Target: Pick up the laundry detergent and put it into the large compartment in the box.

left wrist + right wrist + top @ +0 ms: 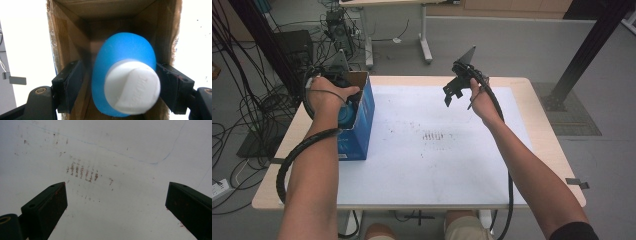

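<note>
Grey floor and tangled black cables surround a pale wooden desk (pixel 542 130) topped with a white, scuffed sheet (pixel 437 150). Item one: blue cardboard box (pixel 362 120), open at the top, brown and rough inside, standing at the desk's left edge. Item two: blue bottle (pixel 125 57) with a white ribbed cap (pixel 132 87), lying inside the box, cap toward the opening; smooth rounded plastic, rigid, probably light and somewhat slippery, best taken across its flatter body just behind the cap. Item three: left claw (pixel 120 85), reaching into the box mouth; its pads flank the bottle, the right-hand pad at or close to the plastic, the left-hand pad standing off with a clear gap, so the bottle is released rather than clamped. Item four: right claw (pixel 454 92), raised over the desk's far side, spread wide, holding nothing.
</note>
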